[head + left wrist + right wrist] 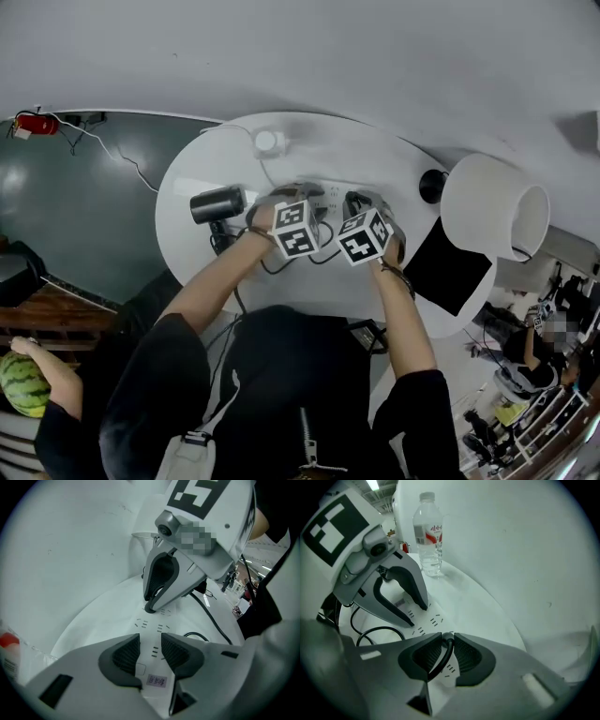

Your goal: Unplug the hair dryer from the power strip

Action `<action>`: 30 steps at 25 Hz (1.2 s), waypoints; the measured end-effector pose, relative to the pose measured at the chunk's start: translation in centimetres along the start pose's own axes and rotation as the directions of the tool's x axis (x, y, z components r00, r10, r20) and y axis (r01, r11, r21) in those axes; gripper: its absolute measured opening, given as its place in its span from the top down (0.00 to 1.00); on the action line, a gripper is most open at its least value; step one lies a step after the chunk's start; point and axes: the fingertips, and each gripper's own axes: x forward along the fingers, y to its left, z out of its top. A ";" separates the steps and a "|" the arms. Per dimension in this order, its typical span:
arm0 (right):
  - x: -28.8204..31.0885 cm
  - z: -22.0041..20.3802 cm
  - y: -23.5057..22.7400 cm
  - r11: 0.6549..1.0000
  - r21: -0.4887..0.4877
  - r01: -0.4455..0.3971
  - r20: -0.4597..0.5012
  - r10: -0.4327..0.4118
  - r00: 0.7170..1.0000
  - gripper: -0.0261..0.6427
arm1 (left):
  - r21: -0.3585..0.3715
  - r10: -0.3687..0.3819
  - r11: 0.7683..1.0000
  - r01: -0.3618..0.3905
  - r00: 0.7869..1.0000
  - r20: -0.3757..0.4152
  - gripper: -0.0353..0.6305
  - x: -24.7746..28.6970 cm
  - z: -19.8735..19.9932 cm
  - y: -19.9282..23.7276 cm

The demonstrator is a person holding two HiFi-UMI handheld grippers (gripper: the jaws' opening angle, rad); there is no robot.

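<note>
Head view looks steeply down on a round white tabletop (375,155), where the black hair dryer (217,204) lies on its side just left of two hand-held grippers working close together at the middle. Left gripper view shows the left gripper (150,634) set across the near end of the white power strip (153,666), its ribbed pads drawn in against the strip's two long sides as if to pin it down. Right gripper view shows the right gripper (447,637) pointing steeply downward farther along the strip, its jaws narrowed around the dryer's black cord (446,653) just where it rises from the socket; the pads seem to touch it. A clear water bottle (427,531) stands upright at the far edge. The strip looks light and would likely lift with the plug unless held. The cord is thin, pliant and probably slick, so the firmer hold is the stiff plug body at its base, drawn straight up off the socket.
</note>
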 end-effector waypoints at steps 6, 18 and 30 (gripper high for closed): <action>0.3 -0.1 -0.1 1.000 0.005 -0.031 -0.047 0.031 0.998 0.83 | -0.017 0.000 1.000 0.000 1.000 0.000 0.73 0.0 0.2 0.1; 0.4 -1.1 -0.1 0.994 0.015 -0.107 -0.121 0.108 0.987 0.83 | -0.042 0.009 0.999 -0.008 1.000 0.014 0.76 0.1 0.3 0.4; -0.5 -0.9 -0.4 0.987 0.129 -0.099 -0.062 0.107 0.992 0.87 | -0.029 0.016 0.999 -0.015 1.000 0.019 0.76 0.0 0.4 0.3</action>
